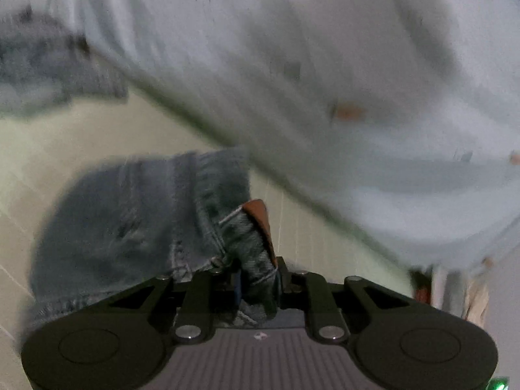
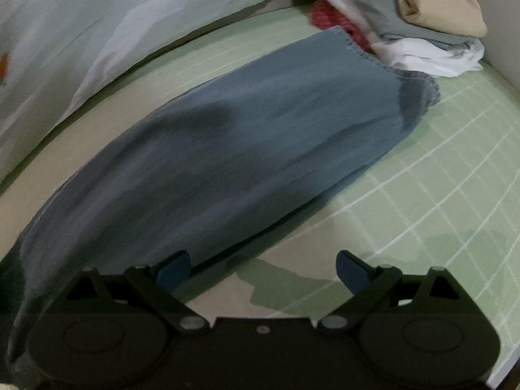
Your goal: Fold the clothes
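Jeans (image 2: 247, 149): one pair, laid on the green gridded mat (image 2: 455, 178); long axis runs from near left to far right, hem farthest.
Left gripper (image 1: 260, 279): clamped on denim at the brown patch (image 1: 260, 224).
Right gripper (image 2: 263, 271): spread, holding nothing.
Folded stack (image 2: 422, 16): one, touching the hem.

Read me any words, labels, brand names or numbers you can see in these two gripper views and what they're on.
None can be read.
Brown patch on the jeans, clamped in the left gripper: shows no lettering, only its edge.
Green mat: white grid lines only, no numbers visible.
Pale shirt: orange marks, blurred, not text.
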`<state>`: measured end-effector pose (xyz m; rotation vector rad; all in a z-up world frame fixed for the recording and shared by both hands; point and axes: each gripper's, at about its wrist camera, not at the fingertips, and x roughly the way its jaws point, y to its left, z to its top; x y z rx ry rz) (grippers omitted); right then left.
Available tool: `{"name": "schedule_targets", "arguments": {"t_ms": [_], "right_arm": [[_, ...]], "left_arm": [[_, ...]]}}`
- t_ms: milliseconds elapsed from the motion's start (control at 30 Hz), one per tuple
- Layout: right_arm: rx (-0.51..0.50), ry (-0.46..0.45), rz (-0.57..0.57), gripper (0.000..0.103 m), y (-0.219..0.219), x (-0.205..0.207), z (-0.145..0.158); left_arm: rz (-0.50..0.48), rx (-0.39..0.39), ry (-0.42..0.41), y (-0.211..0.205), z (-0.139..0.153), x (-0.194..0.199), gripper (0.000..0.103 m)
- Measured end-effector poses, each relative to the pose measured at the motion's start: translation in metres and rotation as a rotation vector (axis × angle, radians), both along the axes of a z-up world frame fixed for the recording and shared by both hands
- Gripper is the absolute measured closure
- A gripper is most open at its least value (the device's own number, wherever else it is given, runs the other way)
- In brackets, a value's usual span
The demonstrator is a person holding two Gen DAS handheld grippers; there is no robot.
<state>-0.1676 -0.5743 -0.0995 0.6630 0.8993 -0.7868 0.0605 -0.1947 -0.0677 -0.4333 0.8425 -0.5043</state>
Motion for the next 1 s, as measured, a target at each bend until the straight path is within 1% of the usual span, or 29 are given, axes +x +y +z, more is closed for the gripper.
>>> {"name": "schedule_targets", "arguments": {"t_ms": [33, 100, 133, 233, 300, 333, 367, 467, 533, 567, 600, 633, 667, 700, 733, 800, 833, 867, 933, 1000], "right_arm": [[0.005, -0.004, -0.011, 0.006, -0.007, -0.002, -0.001], [0.017, -0.011, -0.032, 0.006, -0.022, -0.003, -0.003], [0.024, -0.012, -0.038, 0.006, -0.029, -0.003, -0.004], [0.019, -0.001, -0.023, 0.006, -0.040, -0.002, -0.002], [0.012, 0.002, -0.007, 0.006, -0.043, -0.003, 0.001], [0.009, -0.001, 0.002, 0.006, -0.043, -0.004, 0.001], [0.011, -0.003, 0.008, 0.006, -0.044, -0.005, 0.000], [0.035, 0.006, -0.001, 0.006, -0.044, -0.006, -0.009], [0.048, 0.011, -0.010, 0.006, -0.043, -0.007, -0.014], [0.051, 0.011, -0.016, 0.006, -0.042, -0.009, -0.015], [0.051, 0.009, -0.024, 0.006, -0.042, -0.011, -0.015], [0.052, 0.006, -0.031, 0.006, -0.041, -0.013, -0.015], [0.052, 0.004, -0.039, 0.006, -0.041, -0.015, -0.015], [0.053, 0.002, -0.047, 0.006, -0.041, -0.016, -0.015], [0.059, 0.000, -0.057, 0.006, -0.041, -0.018, -0.016], [0.071, -0.002, -0.074, 0.006, -0.041, -0.019, -0.017], [0.071, -0.001, -0.078, 0.006, -0.041, -0.019, -0.017], [0.066, -0.002, -0.078, 0.006, -0.041, -0.019, -0.015], [0.051, -0.009, -0.073, 0.006, -0.040, -0.019, -0.012], [0.026, -0.014, -0.067, 0.006, -0.041, -0.019, -0.007]], "left_arm": [[-0.014, 0.019, 0.036, -0.013, -0.014, 0.000, 0.084], [-0.012, 0.075, 0.086, -0.026, -0.030, 0.000, 0.084], [0.001, 0.073, 0.091, -0.026, -0.031, -0.002, 0.084], [0.015, 0.062, 0.025, -0.027, -0.006, -0.007, 0.084], [-0.019, 0.097, -0.041, -0.035, 0.010, -0.015, 0.084], [-0.038, 0.115, -0.046, -0.039, 0.011, -0.016, 0.084], [-0.054, 0.124, -0.026, -0.040, 0.005, -0.014, 0.084], [-0.084, 0.145, 0.146, -0.047, -0.032, -0.012, 0.083], [-0.083, 0.136, 0.174, -0.047, -0.039, -0.011, 0.083], [-0.095, 0.153, 0.168, -0.049, -0.035, -0.010, 0.081], [-0.107, 0.170, 0.162, -0.051, -0.030, -0.009, 0.077], [-0.130, 0.156, 0.173, -0.053, -0.027, -0.006, 0.071], [-0.153, 0.142, 0.184, -0.055, -0.024, -0.004, 0.058], [-0.176, 0.127, 0.196, -0.056, -0.021, -0.002, 0.050], [-0.197, 0.108, 0.192, -0.058, -0.018, -0.005, 0.049], [-0.236, 0.104, 0.164, -0.061, -0.012, -0.008, 0.047], [-0.236, 0.115, 0.155, -0.060, -0.012, -0.010, 0.047], [-0.216, 0.122, 0.152, -0.056, -0.011, -0.010, 0.046], [-0.150, 0.108, 0.159, -0.042, -0.007, -0.005, 0.044], [-0.089, 0.100, 0.154, -0.030, 0.001, -0.004, 0.039]]}}
